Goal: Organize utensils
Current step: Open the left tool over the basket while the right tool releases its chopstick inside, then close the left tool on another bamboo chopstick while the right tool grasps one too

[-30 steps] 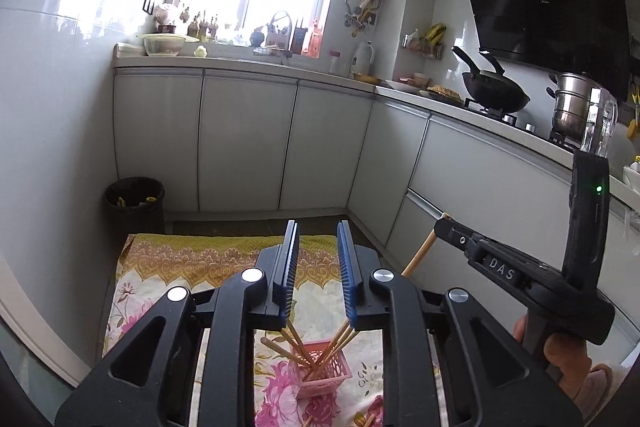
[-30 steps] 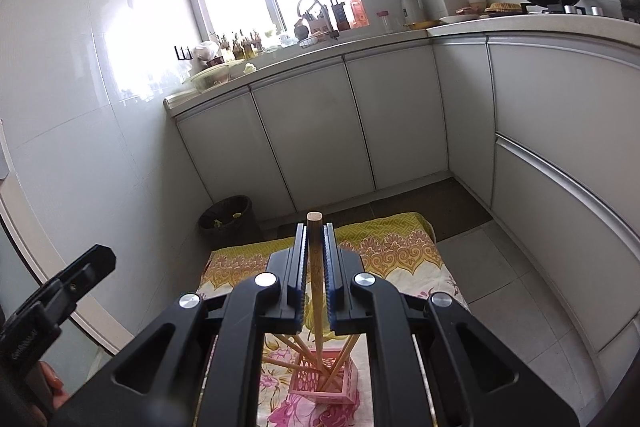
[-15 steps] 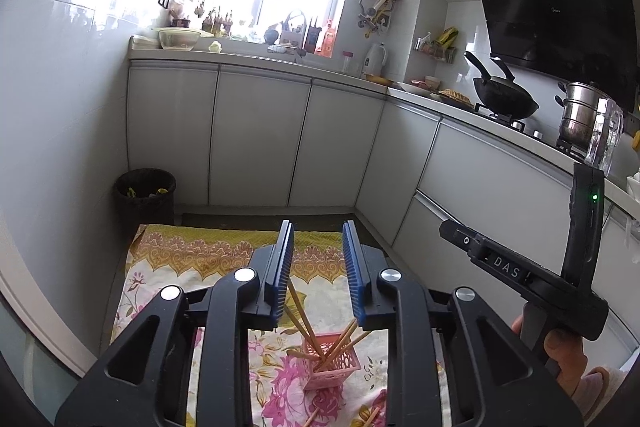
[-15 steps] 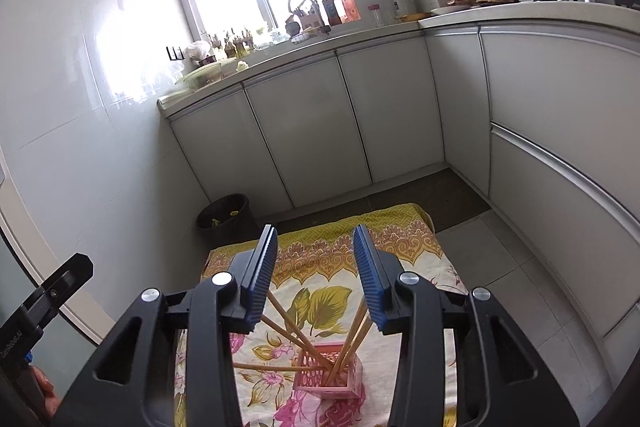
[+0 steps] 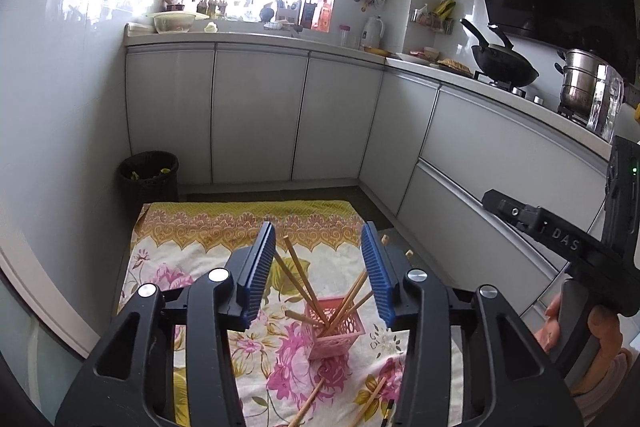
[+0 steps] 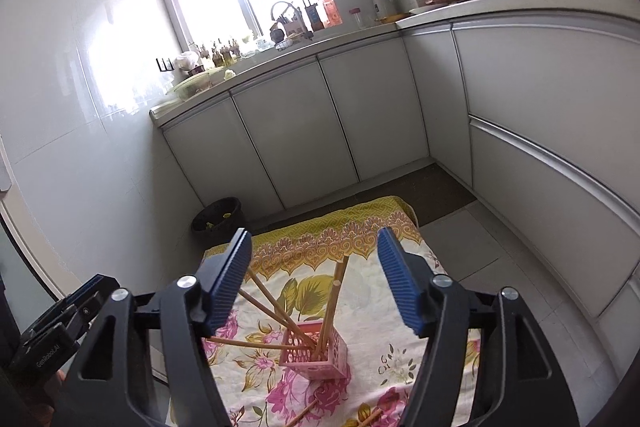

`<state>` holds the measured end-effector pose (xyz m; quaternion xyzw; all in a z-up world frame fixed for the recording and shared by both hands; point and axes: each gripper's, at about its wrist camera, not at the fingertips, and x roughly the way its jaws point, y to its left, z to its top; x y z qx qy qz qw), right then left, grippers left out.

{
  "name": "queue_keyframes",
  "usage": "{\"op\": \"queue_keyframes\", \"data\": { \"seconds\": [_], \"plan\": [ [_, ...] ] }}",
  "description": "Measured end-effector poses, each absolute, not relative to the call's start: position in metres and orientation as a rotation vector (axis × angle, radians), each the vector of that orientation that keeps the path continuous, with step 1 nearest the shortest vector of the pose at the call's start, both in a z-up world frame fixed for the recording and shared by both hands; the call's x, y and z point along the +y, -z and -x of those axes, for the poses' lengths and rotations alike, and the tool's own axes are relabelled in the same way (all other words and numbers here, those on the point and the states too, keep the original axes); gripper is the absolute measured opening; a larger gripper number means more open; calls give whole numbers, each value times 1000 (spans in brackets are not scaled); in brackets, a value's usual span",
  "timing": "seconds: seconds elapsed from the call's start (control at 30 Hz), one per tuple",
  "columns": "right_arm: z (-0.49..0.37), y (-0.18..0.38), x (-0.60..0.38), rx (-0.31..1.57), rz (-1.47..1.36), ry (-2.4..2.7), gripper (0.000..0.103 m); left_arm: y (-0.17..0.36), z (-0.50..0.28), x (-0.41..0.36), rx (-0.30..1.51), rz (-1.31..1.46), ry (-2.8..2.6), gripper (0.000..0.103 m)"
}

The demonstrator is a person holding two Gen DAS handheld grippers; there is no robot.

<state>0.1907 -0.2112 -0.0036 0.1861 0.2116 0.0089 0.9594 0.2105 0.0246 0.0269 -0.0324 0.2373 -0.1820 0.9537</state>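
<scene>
Right wrist view, right hand-held gripper (image 6: 316, 279) just spread, empty, pink basket (image 6: 316, 351) of chopsticks (image 6: 330, 307) below

Black gripper (image 5: 320, 269) frames – ribbed blue pads (image 5: 378, 273), silver screws (image 5: 217, 274)

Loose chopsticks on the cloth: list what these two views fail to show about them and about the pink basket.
- Loose chopsticks: left wrist view, cut off by the bottom edge and the left gripper body; their count is unclear.
- Loose chopsticks, right wrist view: only short ends show, between the right gripper arms.
- Pink basket: its floor is hidden by its walls and the standing chopsticks.
- Floral cloth: near edge hidden under both grippers.
</scene>
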Motion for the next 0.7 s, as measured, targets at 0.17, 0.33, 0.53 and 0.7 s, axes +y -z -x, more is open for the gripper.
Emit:
{"op": "queue_keyframes", "data": {
  "seconds": [0.17,0.33,0.53,0.7],
  "plan": [
    [-162,31,-227,438,-426,19,96,-1,-200,24,546,26,353,89],
    [-145,65,-232,533,-420,56,96,26,-195,21,635,-32,353,96],
    [-128,108,-228,635,-414,60,96,66,-196,12,769,-106,363,96],
    [-115,146,-229,753,-489,33,96,115,-195,1,936,-250,366,96]
  ]
}}
